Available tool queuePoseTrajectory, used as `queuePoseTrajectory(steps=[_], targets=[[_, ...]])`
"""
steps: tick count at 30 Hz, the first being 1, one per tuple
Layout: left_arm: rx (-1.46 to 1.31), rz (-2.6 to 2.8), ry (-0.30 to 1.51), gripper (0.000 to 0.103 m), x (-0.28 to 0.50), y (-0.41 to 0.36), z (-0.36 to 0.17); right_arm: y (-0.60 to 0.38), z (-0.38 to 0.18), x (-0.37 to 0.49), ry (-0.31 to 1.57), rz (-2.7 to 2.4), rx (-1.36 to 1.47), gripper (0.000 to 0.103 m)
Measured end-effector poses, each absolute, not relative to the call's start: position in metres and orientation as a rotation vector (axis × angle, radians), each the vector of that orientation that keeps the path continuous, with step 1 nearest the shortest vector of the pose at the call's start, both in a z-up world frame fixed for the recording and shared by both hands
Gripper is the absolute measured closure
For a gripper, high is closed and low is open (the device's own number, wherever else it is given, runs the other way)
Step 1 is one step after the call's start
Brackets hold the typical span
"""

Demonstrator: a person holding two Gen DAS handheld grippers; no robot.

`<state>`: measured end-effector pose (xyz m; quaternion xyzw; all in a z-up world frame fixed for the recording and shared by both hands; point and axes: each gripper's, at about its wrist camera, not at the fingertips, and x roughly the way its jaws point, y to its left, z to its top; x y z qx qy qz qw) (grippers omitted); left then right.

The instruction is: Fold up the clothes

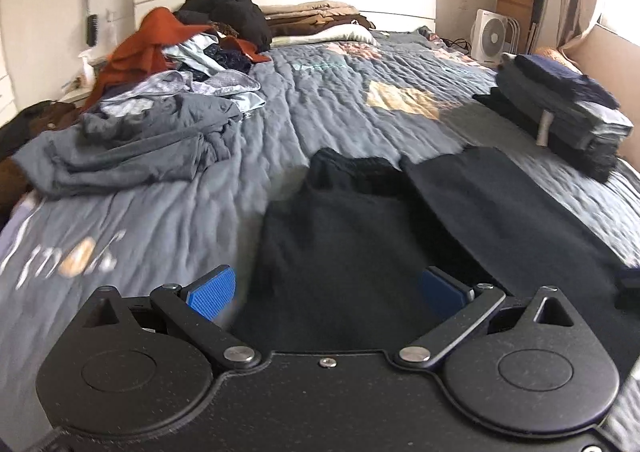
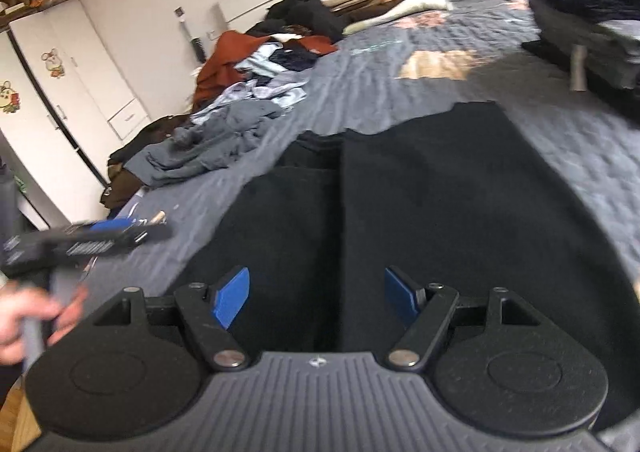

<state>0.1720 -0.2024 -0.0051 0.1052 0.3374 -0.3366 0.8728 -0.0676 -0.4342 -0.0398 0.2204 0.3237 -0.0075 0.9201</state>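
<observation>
Both grippers spread and empty above black trousers laid out on the bed (image 1: 340,99).

The black trousers (image 2: 420,191) lie just ahead of and beneath the right gripper (image 2: 316,298); the left gripper (image 1: 330,292), jaws also wide, hangs over their left edge. Risk: pinching quilt with cloth, or one layer only, skewing the fold.

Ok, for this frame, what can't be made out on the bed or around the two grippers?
- Near hem of the black garment: both views, hidden behind gripper bodies.
- Left gripper: right wrist view, motion-blurred, jaws unreadable there.
- Hand holding it: cut by the left edge.
- Folded dark stack: left wrist view, individual items indistinguishable.
- Grey quilt print: blurred lettering, illegible.
</observation>
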Motion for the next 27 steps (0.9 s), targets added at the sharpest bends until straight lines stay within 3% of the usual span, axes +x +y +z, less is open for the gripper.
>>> queuePoseTrajectory(steps=[3,10,12,14,16,17,18,27], targets=[[0.148,-0.758,0.766,0.021,0.229,-0.207,-0.027,-0.435,-0.051,-0.045,0.671,0.001,0.445,0.03],[0.117,-0.763,0.837,0.024,0.309,-0.23,-0.071,-0.447,-0.077,-0.027,0.668,-0.006,0.49,0.03],[0.117,-0.777,0.853,0.042,0.317,-0.237,-0.081,-0.449,-0.082,-0.023,0.667,-0.008,0.496,0.03],[0.13,-0.782,0.876,0.049,0.32,-0.244,-0.09,-0.449,-0.085,-0.022,0.671,-0.011,0.497,0.03],[0.146,-0.791,0.866,0.066,0.316,-0.248,-0.093,-0.449,-0.087,-0.022,0.669,-0.007,0.506,0.03],[0.155,-0.789,0.848,0.086,0.314,-0.248,-0.092,-0.449,-0.088,-0.021,0.669,-0.006,0.51,0.03],[0.166,-0.769,0.824,0.093,0.31,-0.246,-0.089,-0.45,-0.087,-0.021,0.668,-0.004,0.514,0.03],[0.111,-0.891,0.593,0.094,0.253,-0.202,-0.029,-0.446,-0.078,-0.021,0.637,0.01,0.52,0.03]])
